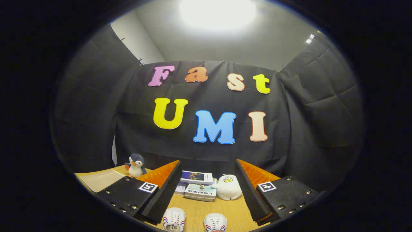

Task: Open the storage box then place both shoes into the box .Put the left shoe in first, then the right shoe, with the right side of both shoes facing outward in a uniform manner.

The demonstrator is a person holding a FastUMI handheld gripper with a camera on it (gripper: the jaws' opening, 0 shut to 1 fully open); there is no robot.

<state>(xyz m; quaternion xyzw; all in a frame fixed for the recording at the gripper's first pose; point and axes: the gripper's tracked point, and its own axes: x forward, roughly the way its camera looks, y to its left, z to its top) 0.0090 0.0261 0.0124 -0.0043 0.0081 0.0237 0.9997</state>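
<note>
My gripper [207, 180] is open, held above a wooden table [199, 209], with nothing between its fingers. Two white shoes with red and blue side stripes stand side by side on the table below the fingers, toes pointing away from me. The left-hand shoe [174, 219] lies close under the left finger [167, 190]. The right-hand shoe [215, 223] sits in the gap between the fingers. Only the toe halves of both shoes are visible.
Beyond the shoes a stack of books [199, 187] rests on the table. A white duck plush [228, 187] stands beside the books, near the right finger. A penguin plush [136, 165] and a beige mat [99, 179] lie at the table's far left.
</note>
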